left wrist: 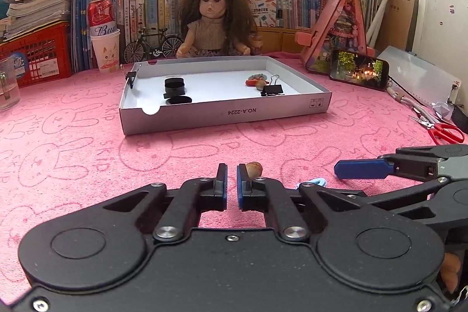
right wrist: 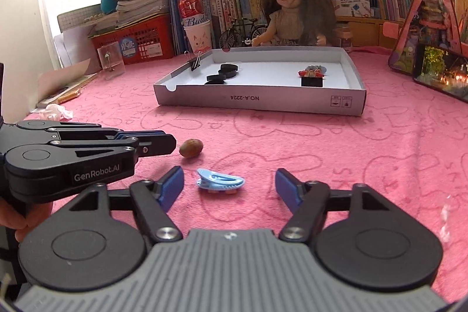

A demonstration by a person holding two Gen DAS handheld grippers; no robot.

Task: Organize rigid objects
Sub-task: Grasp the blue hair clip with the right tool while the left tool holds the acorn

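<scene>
Right tool sits low in the middle of its view with its blue fingers wide open and nothing held. A small light blue plastic hair clip lies on the pink bunny cloth of the desk, right between those fingers. I think the next job is to grab that clip. To do it well, the tool should go down a bit, keep the clip in the middle, and close slowly so it does not slide away.

Left tool is low in the middle of its view, almost closed, with only a thin gap and nothing in it. A little brown oval nut lies just past its tip, left of the clip.

Up in the middle of both views is a flat white cardboard box. Inside it are a black round tin with its black lid on the left, a small colourful toy and a black binder clip on the right. Another black clip is pinched on the left wall.
</scene>
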